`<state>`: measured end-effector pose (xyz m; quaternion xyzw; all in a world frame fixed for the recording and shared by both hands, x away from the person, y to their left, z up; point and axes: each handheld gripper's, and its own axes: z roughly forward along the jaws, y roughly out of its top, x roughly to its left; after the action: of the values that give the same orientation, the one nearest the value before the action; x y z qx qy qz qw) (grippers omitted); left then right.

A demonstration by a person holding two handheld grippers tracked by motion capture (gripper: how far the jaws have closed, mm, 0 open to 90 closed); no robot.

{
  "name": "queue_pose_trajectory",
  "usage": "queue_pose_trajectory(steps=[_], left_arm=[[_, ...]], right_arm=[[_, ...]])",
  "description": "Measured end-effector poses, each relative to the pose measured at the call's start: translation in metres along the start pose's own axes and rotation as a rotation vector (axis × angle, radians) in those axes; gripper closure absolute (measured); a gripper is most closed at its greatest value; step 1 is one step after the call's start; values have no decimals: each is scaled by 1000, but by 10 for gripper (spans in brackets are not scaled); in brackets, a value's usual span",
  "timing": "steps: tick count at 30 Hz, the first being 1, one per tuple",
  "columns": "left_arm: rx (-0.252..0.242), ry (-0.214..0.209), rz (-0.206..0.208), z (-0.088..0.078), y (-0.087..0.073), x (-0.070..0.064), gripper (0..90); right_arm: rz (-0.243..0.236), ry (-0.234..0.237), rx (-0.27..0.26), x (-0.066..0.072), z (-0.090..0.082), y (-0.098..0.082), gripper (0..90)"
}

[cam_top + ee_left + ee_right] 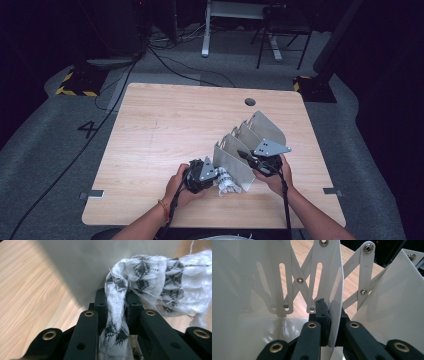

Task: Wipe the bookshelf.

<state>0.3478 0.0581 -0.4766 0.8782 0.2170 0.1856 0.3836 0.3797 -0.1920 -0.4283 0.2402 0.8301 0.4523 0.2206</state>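
Observation:
A grey metal accordion rack (255,137) with several upright panels stands on the wooden table (165,125), right of centre. My left gripper (214,176) is at the rack's near-left end, shut on a white cloth with black pattern (226,183). In the left gripper view the cloth (150,277) runs up between the jaws of the left gripper (116,303) and bunches against a rack panel (82,265). My right gripper (248,157) is shut on the edge of one rack panel (335,290); in the right gripper view its jaws (331,312) pinch that thin plate.
A round cable hole (250,102) sits near the table's far edge. Bare wood stretches across the left half of the table. Beyond the table, on the grey floor, are cables (165,60), a desk leg (206,30) and a black chair (282,30).

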Motion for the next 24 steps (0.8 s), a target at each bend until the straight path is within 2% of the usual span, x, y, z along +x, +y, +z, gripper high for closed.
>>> queue_pose_trajectory(steps=[5, 9, 18, 20, 24], left_arm=[[10, 33, -49, 0, -7, 14, 766], [-32, 75, -60, -9, -5, 18, 771], [-238, 142, -77, -45, 19, 16, 775], [-292, 141, -88, -53, 25, 15, 776], [-359, 133, -94, -63, 35, 13, 776]], right_arm=[[3, -5, 1, -2, -1, -1, 877], [5, -5, 2, -3, -1, -1, 877], [11, -2, -1, -4, -1, -2, 878], [11, -4, -3, -3, -1, -2, 878], [11, 2, -4, -4, -2, -2, 878]])
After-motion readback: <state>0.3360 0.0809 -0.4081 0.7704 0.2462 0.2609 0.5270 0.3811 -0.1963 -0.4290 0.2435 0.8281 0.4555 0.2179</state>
